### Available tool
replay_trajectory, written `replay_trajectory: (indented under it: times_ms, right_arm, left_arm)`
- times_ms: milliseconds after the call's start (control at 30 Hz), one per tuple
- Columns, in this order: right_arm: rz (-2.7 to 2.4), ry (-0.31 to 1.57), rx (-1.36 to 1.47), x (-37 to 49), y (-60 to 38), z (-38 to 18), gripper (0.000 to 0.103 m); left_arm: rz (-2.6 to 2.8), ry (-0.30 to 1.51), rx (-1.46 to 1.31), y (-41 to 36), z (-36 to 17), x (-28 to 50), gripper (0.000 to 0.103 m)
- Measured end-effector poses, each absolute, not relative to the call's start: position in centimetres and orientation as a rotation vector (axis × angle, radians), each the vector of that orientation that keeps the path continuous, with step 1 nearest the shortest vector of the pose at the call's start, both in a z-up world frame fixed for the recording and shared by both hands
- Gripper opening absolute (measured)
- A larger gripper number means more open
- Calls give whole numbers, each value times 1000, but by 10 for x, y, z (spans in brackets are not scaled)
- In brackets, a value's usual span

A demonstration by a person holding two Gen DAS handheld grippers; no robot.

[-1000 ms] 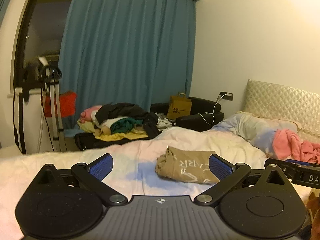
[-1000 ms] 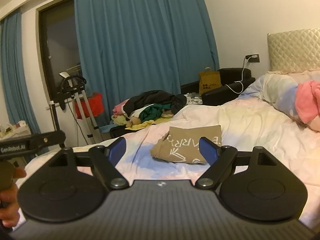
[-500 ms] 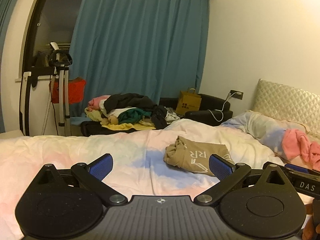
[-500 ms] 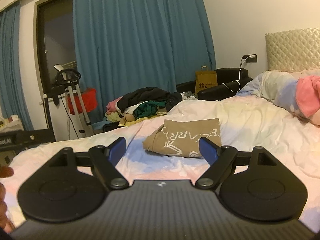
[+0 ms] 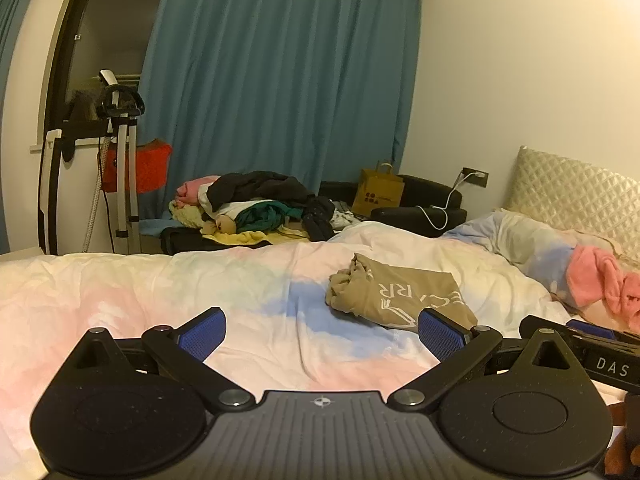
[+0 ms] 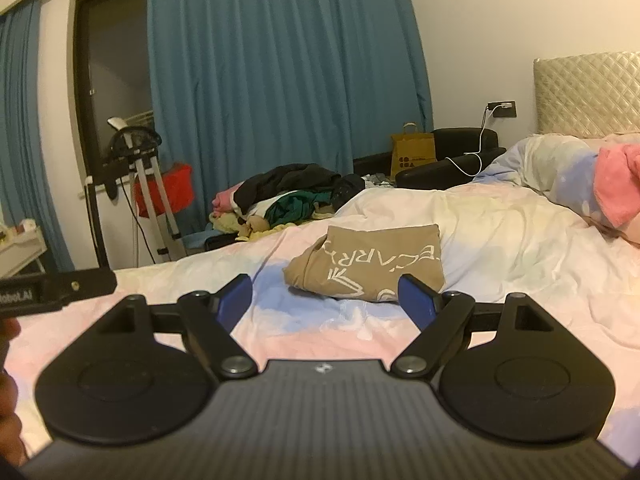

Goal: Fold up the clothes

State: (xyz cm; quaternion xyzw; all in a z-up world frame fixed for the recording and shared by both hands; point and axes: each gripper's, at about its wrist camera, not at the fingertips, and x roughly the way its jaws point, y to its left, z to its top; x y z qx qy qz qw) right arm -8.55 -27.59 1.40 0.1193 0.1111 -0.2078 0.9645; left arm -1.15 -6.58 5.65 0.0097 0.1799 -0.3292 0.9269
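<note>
**Me:** Tan shirt point(image 6: 366, 268) — folded, white lettering on top, lying on the pastel duvet point(image 6: 500, 248) ahead of both tools. I'll start at my fingers. On the right gripper point(image 6: 324, 300) the blue pads point(image 6: 414, 300) stand spread wide with nothing between them; through the gap I see only bedding, and the shirt's near edge sits just beyond the tips.

**Partner:** And your left side?

**Me:** The left gripper point(image 5: 320, 338) is likewise spread wide, pads point(image 5: 440, 338) clear of any cloth. From this camera the shirt point(image 5: 400, 296) lies further off and towards the right pad. Neither tool touches it.

**Partner:** What else is around?

**Me:** Working outward: on the far right of the bed there's a pink garment point(image 5: 600, 280) bunched on a pillow point(image 5: 520, 240), below a quilted headboard point(image 5: 580, 192). Past the bed's far edge a heap of mixed clothes point(image 5: 260, 208) sits, dark pieces on top. Behind that, a paper bag point(image 5: 378, 194) stands on a black seat, with a white charging cable point(image 5: 440, 208) running to a wall socket. A blue curtain point(image 5: 280, 80) covers the back wall, and an exercise machine point(image 5: 116, 160) stands at the left.
</note>
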Motion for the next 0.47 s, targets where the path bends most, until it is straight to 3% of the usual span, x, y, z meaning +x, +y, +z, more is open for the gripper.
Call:
replay_trajectory:
  times_ms: [467]
  right_arm:
    - [-441,236,261,-84,-277,13,82]
  left_arm:
    - [-661,336,30,-61,62,-20,103]
